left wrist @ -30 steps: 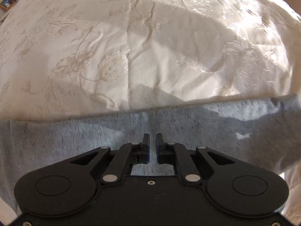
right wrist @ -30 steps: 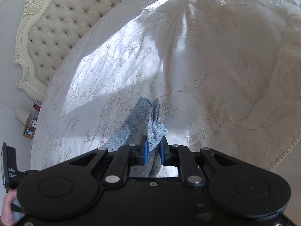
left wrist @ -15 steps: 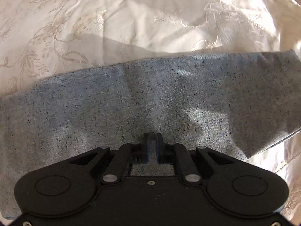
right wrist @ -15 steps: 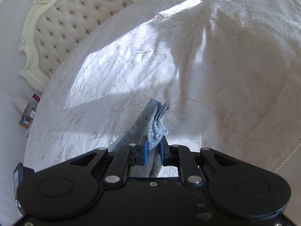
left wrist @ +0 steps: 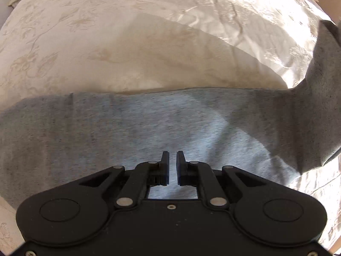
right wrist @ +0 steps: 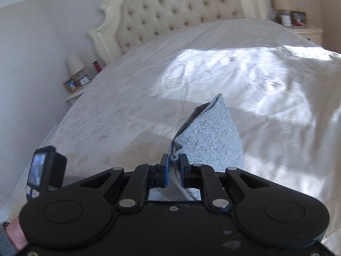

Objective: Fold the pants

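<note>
Grey speckled pants (left wrist: 127,128) lie in a wide band across the cream bedspread (left wrist: 127,42). My left gripper (left wrist: 172,155) hovers over their middle and points steeply down. Its jaws stand a narrow gap apart with nothing between them. At the right edge of the left wrist view, one end of the pants (left wrist: 324,64) rises off the bed. In the right wrist view, my right gripper (right wrist: 173,160) has its blue pads (right wrist: 165,170) closing tighter on a bunched fold of the pants (right wrist: 211,136), which sticks up past the fingers above the bed.
A tufted cream headboard (right wrist: 181,10) stands at the far end of the bed. Nightstands with lamps (right wrist: 75,64) and a picture frame (right wrist: 71,84) flank it. A black device with a small screen (right wrist: 45,168) and a person's hand (right wrist: 15,232) show at lower left.
The left gripper has slid across the pants, whose right end now lifts off the bed. The right gripper has risen and rolled with the cloth held; the headboard now stands upright ahead.
</note>
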